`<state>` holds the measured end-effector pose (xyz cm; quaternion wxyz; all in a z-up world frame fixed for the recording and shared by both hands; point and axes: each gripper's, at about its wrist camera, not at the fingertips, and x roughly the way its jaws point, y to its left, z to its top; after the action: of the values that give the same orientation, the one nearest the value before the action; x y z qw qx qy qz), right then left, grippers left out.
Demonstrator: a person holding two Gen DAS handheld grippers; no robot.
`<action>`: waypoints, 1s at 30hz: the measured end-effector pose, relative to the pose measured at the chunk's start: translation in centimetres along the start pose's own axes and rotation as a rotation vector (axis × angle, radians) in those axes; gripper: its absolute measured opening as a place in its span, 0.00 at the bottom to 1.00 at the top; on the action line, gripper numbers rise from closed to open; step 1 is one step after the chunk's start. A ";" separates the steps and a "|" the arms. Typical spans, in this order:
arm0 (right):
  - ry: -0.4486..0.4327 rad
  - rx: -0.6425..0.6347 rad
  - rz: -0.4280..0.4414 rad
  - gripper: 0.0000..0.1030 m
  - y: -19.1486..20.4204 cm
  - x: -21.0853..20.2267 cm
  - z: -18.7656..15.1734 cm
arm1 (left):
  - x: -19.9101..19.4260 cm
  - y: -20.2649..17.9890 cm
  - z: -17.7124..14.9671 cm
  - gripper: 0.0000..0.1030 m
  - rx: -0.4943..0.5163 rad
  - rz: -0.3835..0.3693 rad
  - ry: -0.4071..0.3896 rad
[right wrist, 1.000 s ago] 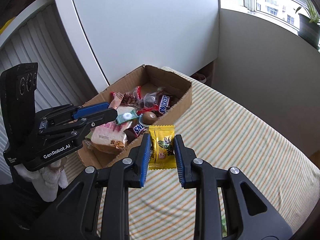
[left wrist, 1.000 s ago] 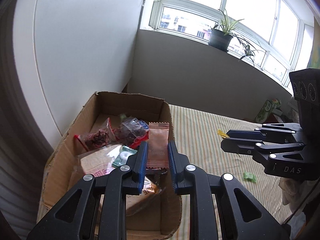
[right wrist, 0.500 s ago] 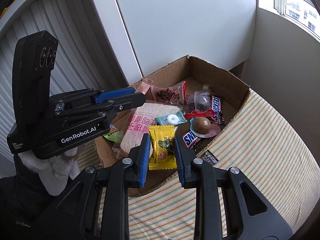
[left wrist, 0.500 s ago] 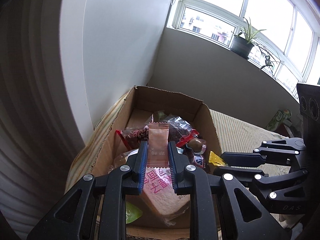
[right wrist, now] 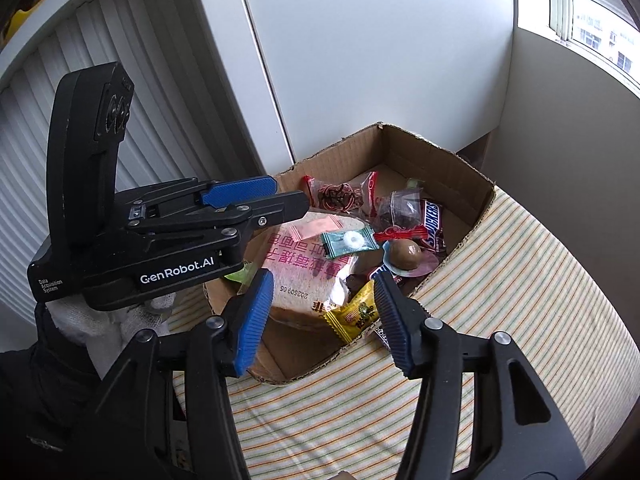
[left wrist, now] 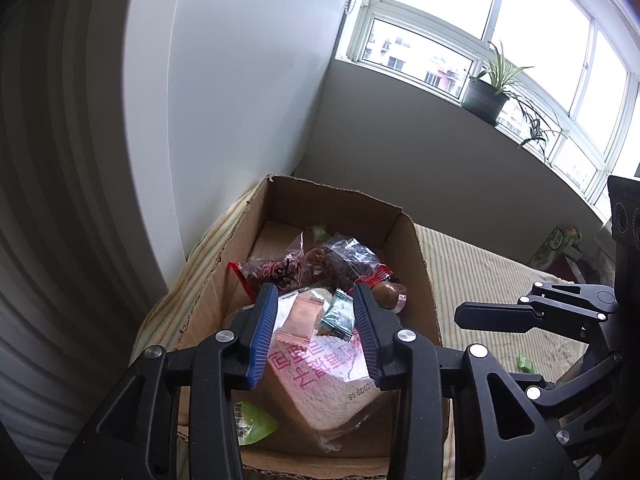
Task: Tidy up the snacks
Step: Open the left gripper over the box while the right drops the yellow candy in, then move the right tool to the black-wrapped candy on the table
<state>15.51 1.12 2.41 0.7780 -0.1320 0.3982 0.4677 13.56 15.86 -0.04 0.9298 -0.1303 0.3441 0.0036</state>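
Note:
A cardboard box (left wrist: 418, 248) (right wrist: 436, 156) holds several snacks. My left gripper (left wrist: 316, 334) (right wrist: 260, 196) is open over the box; an orange-pink packet (left wrist: 302, 316) (right wrist: 316, 227) lies free below it on a bread bag (left wrist: 320, 376) (right wrist: 304, 276). My right gripper (right wrist: 324, 316) is open above the box's near corner; a yellow candy packet (right wrist: 354, 314) lies free in the box between the spread fingers. The right gripper (left wrist: 496, 316) also shows in the left wrist view, beside the box.
The box stands on a striped cloth surface (right wrist: 520, 300) against a white wall panel (left wrist: 240, 100). A small green candy (left wrist: 526, 364) lies on the cloth. Green cartons (left wrist: 556, 244) stand at the far right. A potted plant (left wrist: 486, 94) sits on the sill.
Both grippers moved over the box, then opened. The orange-pink packet dropped from the left gripper onto the bread bag; the yellow packet dropped from the right gripper into the box.

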 end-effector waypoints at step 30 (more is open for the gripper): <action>0.107 0.342 0.098 0.09 -13.4 7.1 -2.9 | 1.3 -0.7 0.1 0.37 0.006 -0.004 0.027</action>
<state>26.94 -3.20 -7.02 0.7430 -0.0028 0.5188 0.4229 14.66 15.05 -0.62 0.9255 -0.1282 0.3564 -0.0012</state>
